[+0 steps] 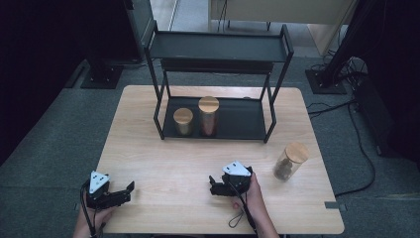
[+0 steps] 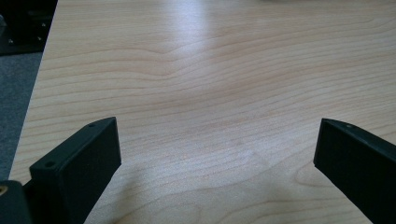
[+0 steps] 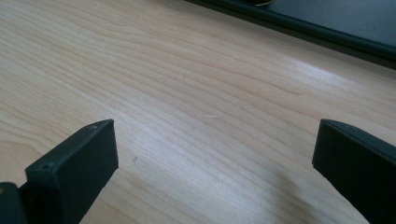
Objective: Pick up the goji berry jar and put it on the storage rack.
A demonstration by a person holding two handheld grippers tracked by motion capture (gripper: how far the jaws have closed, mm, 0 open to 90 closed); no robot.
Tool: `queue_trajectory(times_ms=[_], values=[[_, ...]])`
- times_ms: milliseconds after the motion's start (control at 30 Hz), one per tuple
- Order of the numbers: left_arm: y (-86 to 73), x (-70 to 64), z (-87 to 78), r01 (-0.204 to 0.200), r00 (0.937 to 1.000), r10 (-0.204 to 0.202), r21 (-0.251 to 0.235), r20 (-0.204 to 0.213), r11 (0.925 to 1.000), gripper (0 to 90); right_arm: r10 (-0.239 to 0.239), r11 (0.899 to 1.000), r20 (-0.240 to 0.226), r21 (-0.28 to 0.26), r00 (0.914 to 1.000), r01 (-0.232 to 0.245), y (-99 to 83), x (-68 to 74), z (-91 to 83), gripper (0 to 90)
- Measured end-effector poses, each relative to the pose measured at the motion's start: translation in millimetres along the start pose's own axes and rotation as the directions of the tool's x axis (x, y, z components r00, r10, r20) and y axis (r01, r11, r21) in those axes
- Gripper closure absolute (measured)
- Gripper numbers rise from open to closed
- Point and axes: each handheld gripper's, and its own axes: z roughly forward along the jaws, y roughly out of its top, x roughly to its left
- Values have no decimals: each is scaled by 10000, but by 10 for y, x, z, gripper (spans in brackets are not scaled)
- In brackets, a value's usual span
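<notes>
Between both pairs of jaws lies only bare counter (image 1: 168, 163); the left gripper (image 1: 130, 189) and right gripper (image 1: 213, 186) rest with jaws wide apart. Nearest, off to the side of the right gripper's jaws, stands the loose jar (image 1: 290, 161), close to the counter's edge. A sideways reach could likely knock it over or off. From the high view come the jar and two jars on the rack (image 1: 237, 121); the right gripper view catches just the rack's base (image 3: 327, 23).

A lab: stand bases (image 1: 101, 74), floor cables (image 1: 364, 148), dark curtains (image 1: 44, 49).
</notes>
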Motion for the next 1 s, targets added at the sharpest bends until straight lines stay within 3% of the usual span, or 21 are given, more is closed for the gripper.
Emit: queue_trajectory(times_ms=[1000], values=[[0, -1, -2, 1, 10000, -1, -12, -15, 10000, 9, 585, 9980, 243, -266, 9980, -578, -252, -225, -340, 0]])
